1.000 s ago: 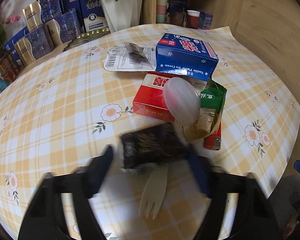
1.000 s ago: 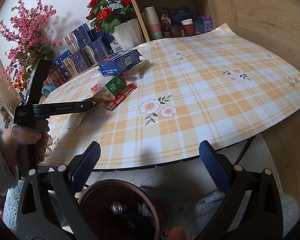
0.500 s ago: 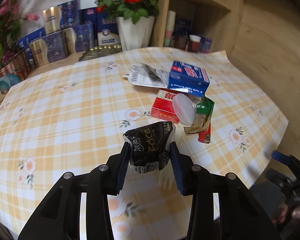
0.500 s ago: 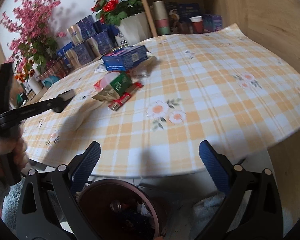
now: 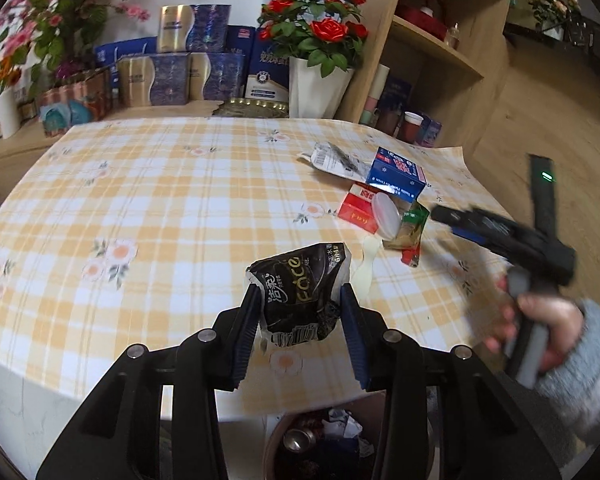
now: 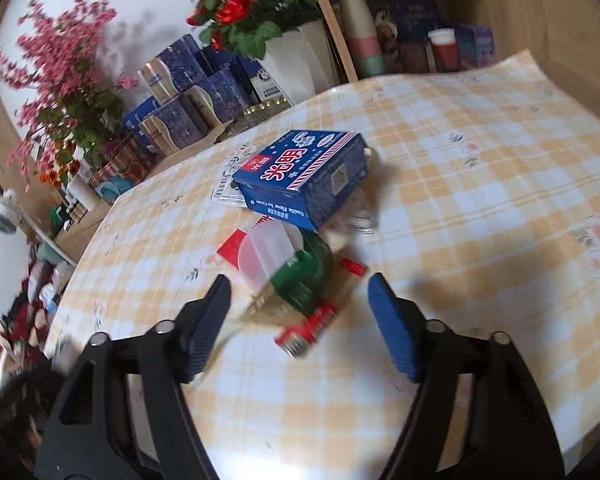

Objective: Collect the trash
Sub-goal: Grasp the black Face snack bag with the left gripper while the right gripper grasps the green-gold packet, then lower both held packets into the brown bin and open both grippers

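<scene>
My left gripper (image 5: pixel 300 294) is shut on a crumpled black wrapper (image 5: pixel 296 280), held up over the table's near edge. Below it a brown bin (image 5: pixel 276 436) holds a can and scraps. My right gripper (image 6: pixel 298 292) hangs over the trash pile with its jaws closing. A green packet (image 6: pixel 300 280) and a red lighter (image 6: pixel 312 324) lie between the pads, which do not press on them. Just beyond are a clear lid (image 6: pixel 264 252) and a blue ice cream box (image 6: pixel 304 176). In the left wrist view a hand (image 5: pixel 540 320) holds the right gripper (image 5: pixel 448 220), blurred.
A red box (image 5: pixel 354 210), a pale plastic fork (image 5: pixel 366 268) and a white label wrapper (image 5: pixel 332 158) lie on the checked tablecloth (image 5: pixel 160 208). Gift boxes (image 5: pixel 172 76), a rose vase (image 5: pixel 316 84) and a wooden shelf (image 5: pixel 432 52) with cups stand behind the table.
The left gripper closed on the black wrapper, lifted it and drew back over the table's edge. The right gripper moved from beside the bin in over the trash pile, and its jaws narrowed.
</scene>
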